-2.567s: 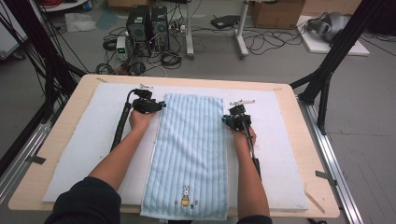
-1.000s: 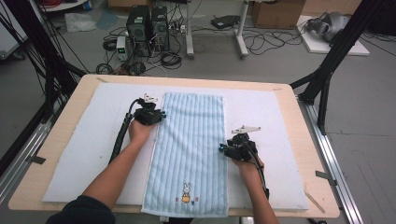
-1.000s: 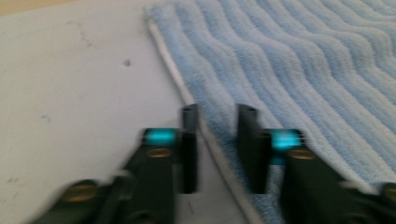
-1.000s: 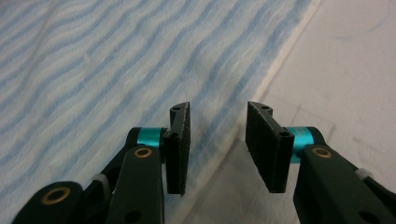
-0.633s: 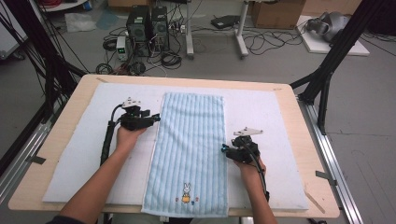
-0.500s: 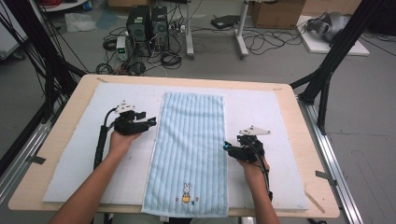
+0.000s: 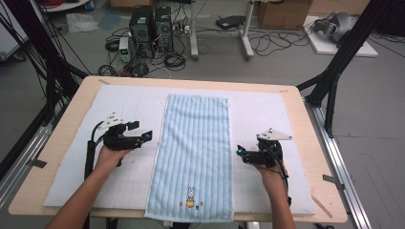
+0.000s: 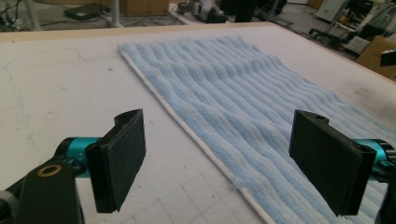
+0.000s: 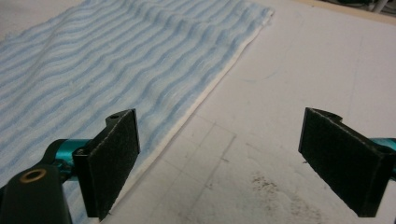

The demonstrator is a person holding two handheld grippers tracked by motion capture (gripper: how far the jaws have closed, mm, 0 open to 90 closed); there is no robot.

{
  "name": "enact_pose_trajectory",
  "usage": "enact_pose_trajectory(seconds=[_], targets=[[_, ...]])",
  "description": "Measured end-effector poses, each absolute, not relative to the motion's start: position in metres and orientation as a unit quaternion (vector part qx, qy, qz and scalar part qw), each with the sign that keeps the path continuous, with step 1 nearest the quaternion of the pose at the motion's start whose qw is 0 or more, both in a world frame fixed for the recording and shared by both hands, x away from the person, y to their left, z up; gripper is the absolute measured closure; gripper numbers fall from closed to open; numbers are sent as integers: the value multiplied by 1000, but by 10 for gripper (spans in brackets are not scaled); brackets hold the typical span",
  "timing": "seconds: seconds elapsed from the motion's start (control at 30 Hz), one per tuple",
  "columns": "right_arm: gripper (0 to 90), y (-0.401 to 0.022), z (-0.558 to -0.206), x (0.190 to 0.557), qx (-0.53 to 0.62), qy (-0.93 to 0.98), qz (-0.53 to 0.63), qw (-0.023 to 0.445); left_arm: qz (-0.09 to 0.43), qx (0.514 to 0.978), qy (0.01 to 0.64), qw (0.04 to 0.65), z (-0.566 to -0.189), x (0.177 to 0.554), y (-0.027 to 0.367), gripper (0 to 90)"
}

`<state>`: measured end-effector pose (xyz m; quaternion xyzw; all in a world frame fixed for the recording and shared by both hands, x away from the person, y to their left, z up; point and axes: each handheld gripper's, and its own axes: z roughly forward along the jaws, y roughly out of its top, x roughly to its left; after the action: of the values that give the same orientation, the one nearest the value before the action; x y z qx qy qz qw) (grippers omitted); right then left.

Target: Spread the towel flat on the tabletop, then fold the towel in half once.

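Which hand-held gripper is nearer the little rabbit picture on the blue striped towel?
Right. The right hand-held gripper sits just off the blue striped towel's right edge, a bit farther up the table than the rabbit picture. The left hand-held gripper is off the left edge, farther up.

Left tongs (image 7: 147, 136), right tongs (image 7: 238, 151): jaws just opening, wide, empty.

The towel (image 7: 193, 157) hangs over the table's (image 7: 305, 124) near edge, its hem out of sight; the small embroidered rabbit (image 7: 191, 194) is too tiny to make out.
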<state>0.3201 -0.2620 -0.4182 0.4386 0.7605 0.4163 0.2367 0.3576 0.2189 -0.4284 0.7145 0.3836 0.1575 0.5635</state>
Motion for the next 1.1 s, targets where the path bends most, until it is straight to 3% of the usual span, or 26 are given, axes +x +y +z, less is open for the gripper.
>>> enact_pose_trajectory(seconds=[0.5,1.1], targets=[[106,-271,-413,332,450,738,427,266,166,707,391,566,-433,353,230,193],[106,-276,-415,330,465,731,429,256,163,712,402,552,-439,359,226,229]])
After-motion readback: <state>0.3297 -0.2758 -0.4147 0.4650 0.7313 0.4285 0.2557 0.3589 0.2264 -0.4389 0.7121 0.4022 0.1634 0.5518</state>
